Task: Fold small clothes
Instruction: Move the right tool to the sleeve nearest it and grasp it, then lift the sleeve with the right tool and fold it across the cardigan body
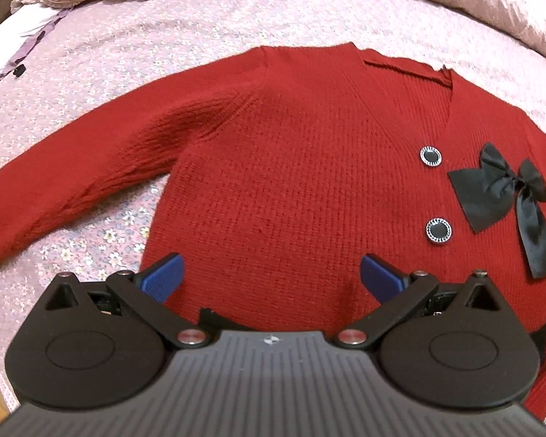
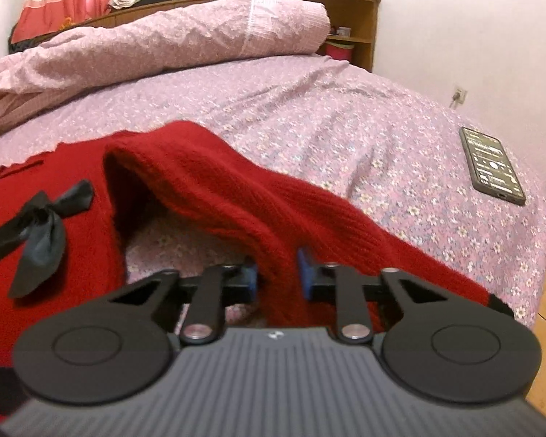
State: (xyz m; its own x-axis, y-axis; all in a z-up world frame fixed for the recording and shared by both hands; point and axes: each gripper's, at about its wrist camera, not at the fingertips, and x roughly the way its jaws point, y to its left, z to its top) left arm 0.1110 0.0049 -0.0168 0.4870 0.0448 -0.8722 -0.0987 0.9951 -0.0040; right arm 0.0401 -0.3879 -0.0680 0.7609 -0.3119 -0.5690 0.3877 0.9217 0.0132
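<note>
The red cardigan [image 1: 291, 167] lies front-up on the floral bedsheet [image 1: 134, 47], one sleeve [image 1: 72, 182] stretched toward nine o'clock. The left gripper [image 1: 271, 276] hovers over its lower body, blue jaws wide apart, holding nothing. The right gripper [image 2: 277, 273] has its jaws clamped on the other sleeve [image 2: 236, 196], lifted off the sheet. A black bow [image 1: 506, 196] sits at three o'clock of the two buttons [image 1: 430, 156]. A phone [image 2: 491, 165] rests at two o'clock, a bunched duvet [image 2: 185, 36] at twelve.
</note>
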